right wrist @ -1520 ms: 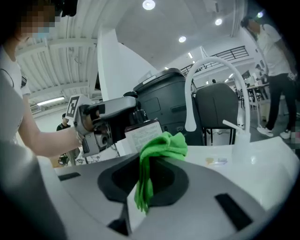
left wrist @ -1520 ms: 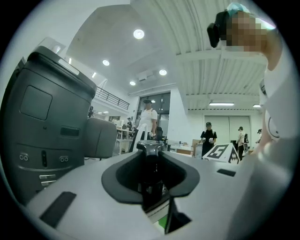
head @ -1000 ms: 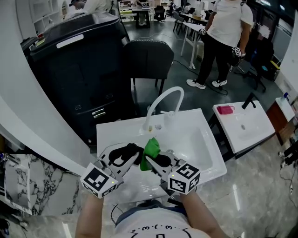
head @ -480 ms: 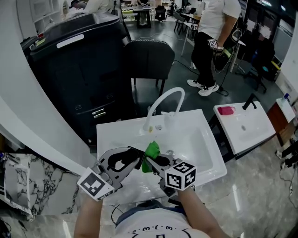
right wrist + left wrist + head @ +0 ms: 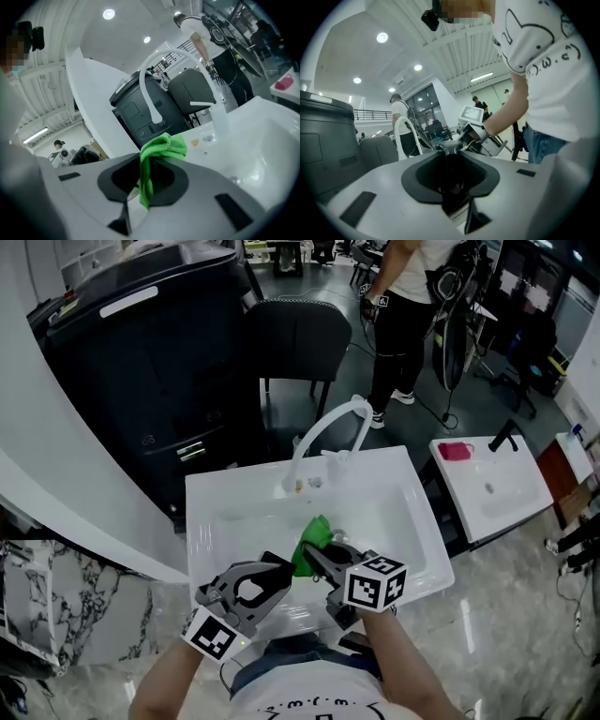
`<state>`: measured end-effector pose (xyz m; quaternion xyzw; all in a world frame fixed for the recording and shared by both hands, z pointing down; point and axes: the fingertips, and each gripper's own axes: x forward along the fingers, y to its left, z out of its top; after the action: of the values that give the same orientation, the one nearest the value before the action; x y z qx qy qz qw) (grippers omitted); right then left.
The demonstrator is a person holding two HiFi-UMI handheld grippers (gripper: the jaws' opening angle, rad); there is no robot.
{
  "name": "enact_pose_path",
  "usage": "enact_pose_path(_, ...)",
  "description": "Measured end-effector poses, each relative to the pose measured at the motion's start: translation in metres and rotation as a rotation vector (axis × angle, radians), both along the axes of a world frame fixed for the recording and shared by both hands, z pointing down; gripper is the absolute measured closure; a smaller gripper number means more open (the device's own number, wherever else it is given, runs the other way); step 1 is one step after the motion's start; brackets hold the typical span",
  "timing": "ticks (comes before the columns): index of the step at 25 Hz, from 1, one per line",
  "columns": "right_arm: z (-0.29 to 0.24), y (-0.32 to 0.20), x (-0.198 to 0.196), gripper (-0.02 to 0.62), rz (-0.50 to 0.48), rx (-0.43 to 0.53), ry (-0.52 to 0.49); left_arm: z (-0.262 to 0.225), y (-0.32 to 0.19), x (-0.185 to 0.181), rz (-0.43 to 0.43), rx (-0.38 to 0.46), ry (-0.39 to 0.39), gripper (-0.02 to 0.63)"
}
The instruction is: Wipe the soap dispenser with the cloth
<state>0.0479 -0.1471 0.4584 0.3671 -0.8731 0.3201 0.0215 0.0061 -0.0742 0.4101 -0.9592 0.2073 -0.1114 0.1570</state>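
A clear soap dispenser (image 5: 336,463) (image 5: 219,119) stands on the back rim of the white sink (image 5: 211,521), beside the curved white faucet (image 5: 323,432). My right gripper (image 5: 307,554) (image 5: 150,159) is shut on a bunched green cloth (image 5: 314,538) (image 5: 161,146), which sticks up past the fingertips over the basin. The dispenser lies beyond and to the right of the cloth, well apart from it. My left gripper (image 5: 284,568) (image 5: 450,149) hovers at the sink's front left, its jaws together with nothing seen between them, the tips just left of the cloth.
A black chair (image 5: 300,343) and a large dark machine (image 5: 141,362) stand behind the sink. A second white basin (image 5: 492,488) with a pink object sits to the right. A person (image 5: 403,315) stands in the background. A marble counter (image 5: 56,596) borders the left.
Both grippers have come down and back toward the sink's front edge. The left one has rolled and drawn away from the cloth. The background person has walked left.
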Motion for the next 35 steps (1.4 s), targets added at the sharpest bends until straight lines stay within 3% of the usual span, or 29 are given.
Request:
enact_pose_path(6,0.033,0.015,-0.016,0.548,-0.105,-0.093,0.048,0.062,0.009,0.006,-0.077,-0.046,-0.018,0.502)
enact_pose_path(10,0.059,0.02,-0.023,0.548,-0.194,-0.182,0.058,0.086,0.012,0.007,-0.079,-0.091,-0.04,0.502)
enact_pose_path(16,0.094,0.044,-0.041,0.549,-0.358,-0.509,-0.1,0.105,0.028,-0.001,-0.113,-0.159,-0.046,0.503)
enact_pose_path(20,0.117,0.044,-0.049,0.549,-0.395,-0.602,-0.085,0.107,0.026,-0.015,-0.17,-0.198,-0.021,0.503)
enact_pose_path(25,0.143,0.04,-0.056,0.549,-0.403,-0.68,-0.071,0.107,0.039,-0.017,-0.126,-0.193,-0.057,0.503)
enact_pose_path(29,0.146,0.037,-0.058,0.549,-0.394,-0.692,-0.086,0.109,0.046,-0.02,-0.088,-0.174,-0.109,0.503)
enact_pose_path(33,0.127,0.037,-0.052,0.549,-0.437,-0.553,0.006,0.11,0.051,-0.015,-0.036,-0.126,-0.169,0.503)
enact_pose_path(35,0.104,0.043,-0.052,0.549,-0.485,-0.468,-0.001,0.11,0.053,-0.012,-0.011,-0.103,-0.19,0.503)
